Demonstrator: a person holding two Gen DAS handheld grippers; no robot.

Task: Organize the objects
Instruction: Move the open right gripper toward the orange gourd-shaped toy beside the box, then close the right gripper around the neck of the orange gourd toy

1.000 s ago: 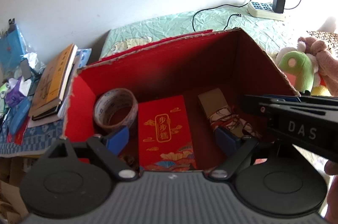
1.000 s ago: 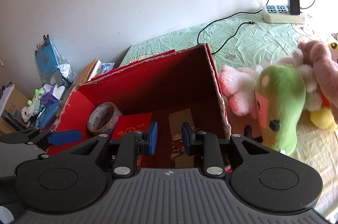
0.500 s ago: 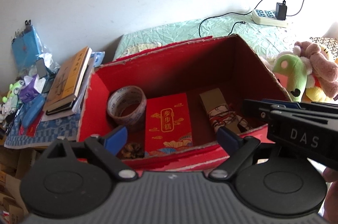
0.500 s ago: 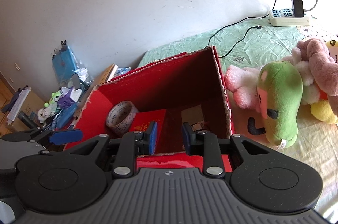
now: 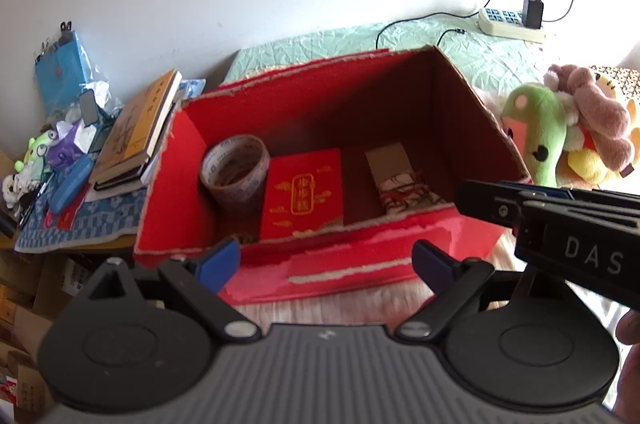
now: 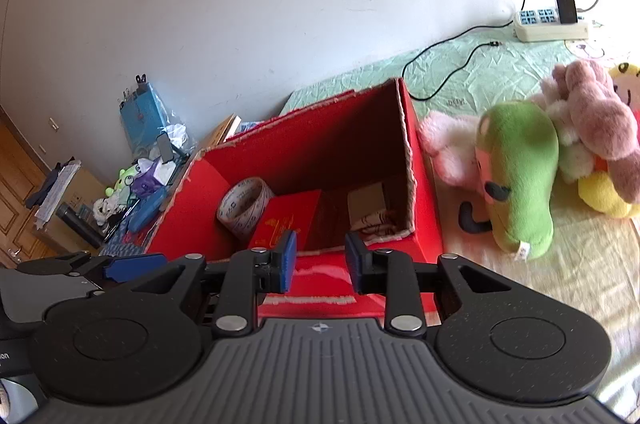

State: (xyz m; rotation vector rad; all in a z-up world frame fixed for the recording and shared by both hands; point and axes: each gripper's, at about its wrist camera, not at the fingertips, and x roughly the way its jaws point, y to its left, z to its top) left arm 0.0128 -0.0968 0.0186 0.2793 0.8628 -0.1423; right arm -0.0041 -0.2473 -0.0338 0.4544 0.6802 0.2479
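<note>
An open red cardboard box (image 5: 280, 112) stands on the bed; it also shows in the right wrist view (image 6: 424, 208). Inside lie a tape roll (image 5: 235, 172), a red envelope (image 5: 306, 192) and a brown patterned packet (image 5: 400, 176). My left gripper (image 5: 326, 260) is open wide and empty, in front of the box's near wall. My right gripper (image 6: 318, 260) has a narrow gap between its jaws and holds nothing, also at the near wall. A pile of plush toys, with a green one (image 6: 520, 172) in front, lies right of the box.
A cluttered side table (image 5: 80, 224) with books (image 5: 140, 128) and small items stands left of the box. A power strip (image 6: 550, 24) with a charger and cables lies on the green sheet by the wall. Cardboard boxes sit on the floor at the lower left.
Both grippers have pulled back and up from the box, so that its whole near wall shows. Their jaw openings have not changed. The box's contents have not moved.
</note>
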